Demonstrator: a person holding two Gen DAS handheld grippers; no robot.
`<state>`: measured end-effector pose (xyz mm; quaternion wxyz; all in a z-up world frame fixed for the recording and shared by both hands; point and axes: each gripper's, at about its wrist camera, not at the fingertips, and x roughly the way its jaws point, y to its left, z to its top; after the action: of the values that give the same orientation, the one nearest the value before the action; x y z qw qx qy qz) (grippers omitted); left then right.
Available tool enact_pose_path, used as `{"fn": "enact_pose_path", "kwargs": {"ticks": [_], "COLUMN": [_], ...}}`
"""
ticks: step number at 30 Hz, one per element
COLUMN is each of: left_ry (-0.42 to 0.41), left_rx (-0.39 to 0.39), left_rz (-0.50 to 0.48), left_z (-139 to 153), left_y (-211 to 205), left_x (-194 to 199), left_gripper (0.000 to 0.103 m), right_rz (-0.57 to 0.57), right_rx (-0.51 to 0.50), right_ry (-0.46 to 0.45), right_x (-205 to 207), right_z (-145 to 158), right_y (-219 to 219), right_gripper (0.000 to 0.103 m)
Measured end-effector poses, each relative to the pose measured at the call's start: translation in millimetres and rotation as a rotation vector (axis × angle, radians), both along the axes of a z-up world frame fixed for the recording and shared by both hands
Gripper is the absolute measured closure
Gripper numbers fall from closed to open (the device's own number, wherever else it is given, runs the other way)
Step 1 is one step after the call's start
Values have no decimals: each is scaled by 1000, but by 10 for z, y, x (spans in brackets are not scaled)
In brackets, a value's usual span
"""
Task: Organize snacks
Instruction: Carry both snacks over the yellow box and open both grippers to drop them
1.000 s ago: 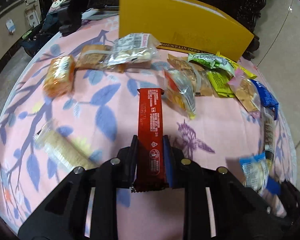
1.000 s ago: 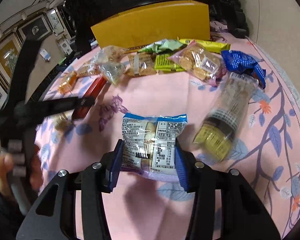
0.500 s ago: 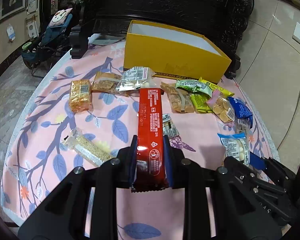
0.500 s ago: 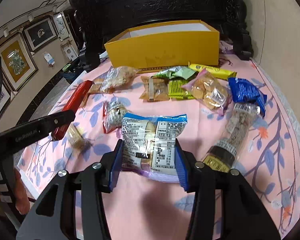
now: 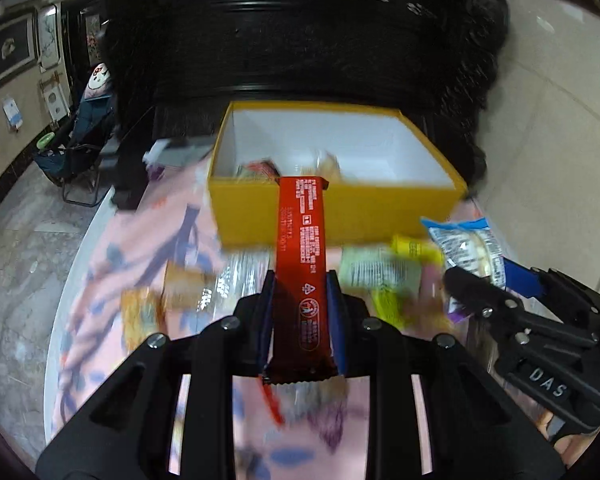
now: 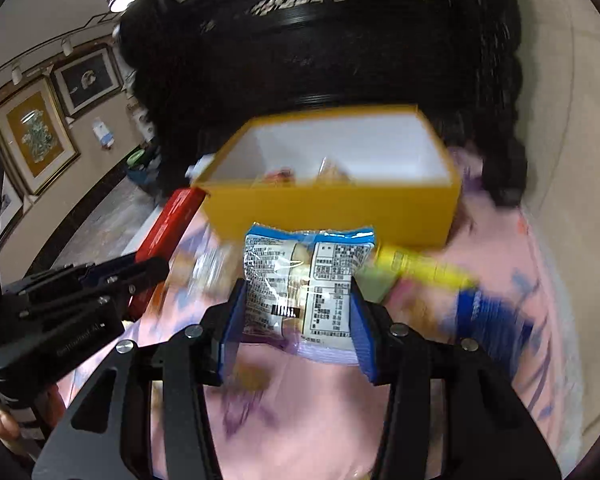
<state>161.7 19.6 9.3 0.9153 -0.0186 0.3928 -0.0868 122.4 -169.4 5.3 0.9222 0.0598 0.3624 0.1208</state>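
Note:
My left gripper (image 5: 301, 280) is shut on a long red snack bar (image 5: 302, 240), held in the air with its far end over the front wall of the yellow box (image 5: 260, 216). My right gripper (image 6: 296, 292) is shut on a clear snack packet with a blue top edge (image 6: 304, 272), held just in front of the same yellow box (image 6: 340, 208). The box is white inside and holds a few snacks at its near side. Each view shows the other gripper: the right one (image 5: 472, 276) with its packet, the left one (image 6: 156, 268) with the red bar (image 6: 168, 228).
Several blurred snack packets lie on the pink flowered tablecloth (image 5: 148, 240) between the grippers and the box, among them a yellow-green one (image 6: 424, 268) and a blue one (image 6: 484, 312). Dark carved furniture (image 5: 300, 40) stands right behind the box. The table's edge runs on the left.
Both grippers have risen from the tablecloth and moved toward the yellow box, each carrying its snack. The box's inside has come into view and looms larger.

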Motion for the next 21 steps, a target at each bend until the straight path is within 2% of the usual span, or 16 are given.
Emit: {"fn": "enact_pose_path", "kwargs": {"ticks": [4,9,12,16,17,18,19,20,21], "left_ry": [15,70,97,88,88,89,94,77,60], "left_rx": [-16,-27,-34,-15,-7,3,23,49,45], "left_rz": [7,27,35,20,14,11,17,53,58], "left_z": [111,4,-97,-151,-155,-152,-149,-139,-125], "left_y": [-45,-81,-85,-131,-142,-150,-153,-117,-87], "left_x": [668,1338,1567,1704,1731,1745,1764,1769,1760], "left_gripper": [79,79,79,79,76,51,38,20,15], "right_rz": [-16,-58,-62,-69,-78,-87,-108,-119,-120], "right_rx": [45,25,28,34,40,37,38,45,51], "right_ry": [35,67,86,87,89,99,107,108,116], "right_x": [658,1222,1423,1562,1607,1632,1658,1669,1659], "right_z": [136,98,24,-44,-63,-76,-97,-115,-124], "right_y": [-57,-85,-92,-93,-101,-102,-130,-164,-202], "right_gripper": [54,54,54,53,53,44,34,33,33]}}
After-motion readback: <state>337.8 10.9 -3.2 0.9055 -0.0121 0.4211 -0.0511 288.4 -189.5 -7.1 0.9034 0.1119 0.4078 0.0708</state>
